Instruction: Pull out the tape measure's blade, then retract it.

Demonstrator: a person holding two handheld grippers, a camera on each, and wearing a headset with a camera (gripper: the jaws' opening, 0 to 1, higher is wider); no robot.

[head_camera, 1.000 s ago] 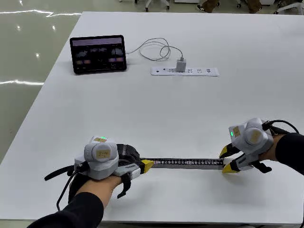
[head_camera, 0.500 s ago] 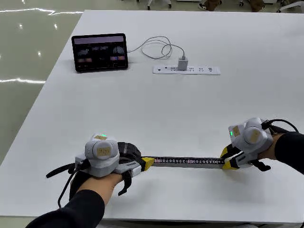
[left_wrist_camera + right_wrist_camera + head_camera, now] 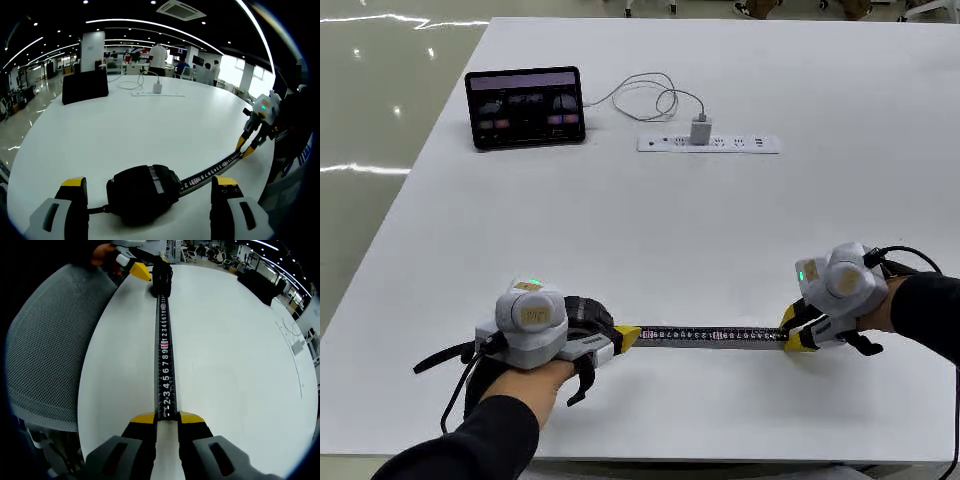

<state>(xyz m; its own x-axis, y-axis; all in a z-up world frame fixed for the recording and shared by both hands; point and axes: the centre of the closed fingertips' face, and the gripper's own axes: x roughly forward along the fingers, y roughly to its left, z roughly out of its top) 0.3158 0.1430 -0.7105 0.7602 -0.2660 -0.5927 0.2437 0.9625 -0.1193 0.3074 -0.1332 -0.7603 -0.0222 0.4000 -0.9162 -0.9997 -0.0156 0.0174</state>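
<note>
Near the counter (image 3: 720,240) front edge, the tape measure case (image 3: 144,192) sits between the spread jaws of the left tool (image 3: 149,184), with gaps on both sides. The blade (image 3: 165,340) lies flat along that edge. The right tool (image 3: 166,418) is clamped on its tip, and the hook is hidden. Numerals 1–9 are readable. Wide open counter lies beyond. The tablet (image 3: 525,108) and power strip (image 3: 710,145) are far off.

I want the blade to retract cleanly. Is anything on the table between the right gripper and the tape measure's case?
Nothing visible. The blade runs straight over the bare table from the right gripper to the case between the left gripper's jaws. The tablet and power strip sit far off.
</note>
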